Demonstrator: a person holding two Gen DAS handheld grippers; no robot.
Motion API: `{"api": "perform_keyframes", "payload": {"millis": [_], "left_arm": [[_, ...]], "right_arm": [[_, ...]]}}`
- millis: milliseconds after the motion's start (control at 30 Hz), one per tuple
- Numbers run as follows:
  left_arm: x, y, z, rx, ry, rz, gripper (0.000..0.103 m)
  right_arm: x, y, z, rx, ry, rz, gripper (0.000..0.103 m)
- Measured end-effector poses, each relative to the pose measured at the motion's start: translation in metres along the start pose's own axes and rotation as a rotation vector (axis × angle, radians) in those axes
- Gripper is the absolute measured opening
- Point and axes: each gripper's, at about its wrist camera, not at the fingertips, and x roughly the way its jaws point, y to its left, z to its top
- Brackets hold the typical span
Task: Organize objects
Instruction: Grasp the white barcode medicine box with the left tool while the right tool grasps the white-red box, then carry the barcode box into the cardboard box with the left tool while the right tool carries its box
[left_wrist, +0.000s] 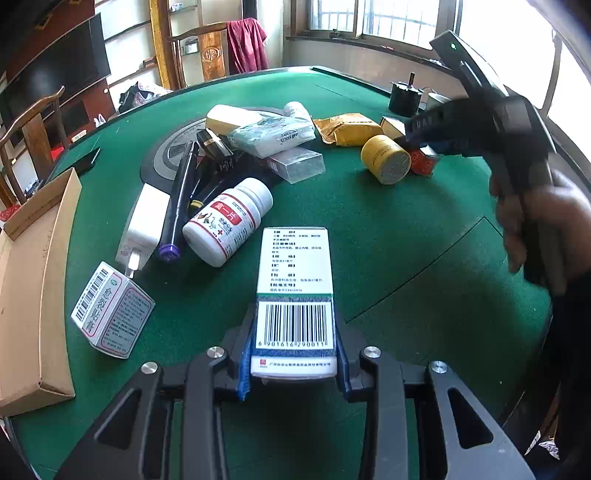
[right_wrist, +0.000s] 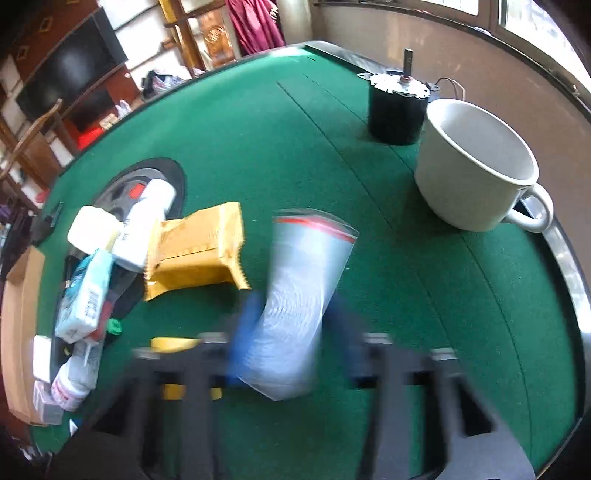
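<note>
The sorting looks barely begun: most of the clutter sits heaped around the middle of the green felt table (left_wrist: 388, 229), and the open cardboard box (left_wrist: 33, 280) at the left edge shows nothing inside as far as the view allows. 2 items are in hand. The left gripper (left_wrist: 293, 354) has its blue-padded fingers (left_wrist: 244, 363) clamped on the near end of a white medicine box (left_wrist: 295, 291) with a barcode; the box's long axis runs straight away from the camera, its far end pointing toward the pile, its printed face up, and it seems held just above the felt in the near centre. The right gripper (right_wrist: 291, 343) is blurred, yet its blue fingers (right_wrist: 245, 332) look pressed against the lower part of a clear zip bag (right_wrist: 299, 302) with a red seal strip; the bag stands roughly upright, its long axis leaning slightly right, seal end pointing far and up. Left to sort: the white pill bottle (left_wrist: 229, 221), the small barcoded carton (left_wrist: 112, 310), the white charger (left_wrist: 142, 225), the dark pens (left_wrist: 181, 203), the yellow foil pouch (right_wrist: 195, 251), the yellow jar (left_wrist: 386, 158) and more. A white mug (right_wrist: 476, 166) and a black motor (right_wrist: 397, 110) stand at the far right.
</note>
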Motion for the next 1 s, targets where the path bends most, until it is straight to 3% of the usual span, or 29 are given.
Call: {"api": "perform_keyframes", "payload": {"millis": [167, 267, 533, 833, 1000], "left_arm": [[0.003, 0.005, 0.003, -0.039, -0.02, -0.017, 0.034], [0.002, 0.017, 0.002, -0.106, -0.034, -0.088, 0.034], [-0.002, 0.026, 0.001, -0.176, -0.076, -0.188, 0.034], [-0.014, 0.029, 0.002, -0.19, -0.145, -0.164, 0.034], [-0.027, 0.036, 0.0, -0.211, -0.187, -0.174, 0.034]], "right_arm": [[-0.002, 0.007, -0.013, -0.081, -0.071, -0.027, 0.025], [-0.008, 0.001, -0.015, -0.051, -0.09, 0.045, 0.025], [-0.05, -0.009, -0.02, 0.015, -0.303, 0.163, 0.026], [-0.076, 0.021, -0.024, -0.088, -0.408, 0.263, 0.026], [-0.083, 0.044, -0.042, -0.15, -0.405, 0.313, 0.026]]}}
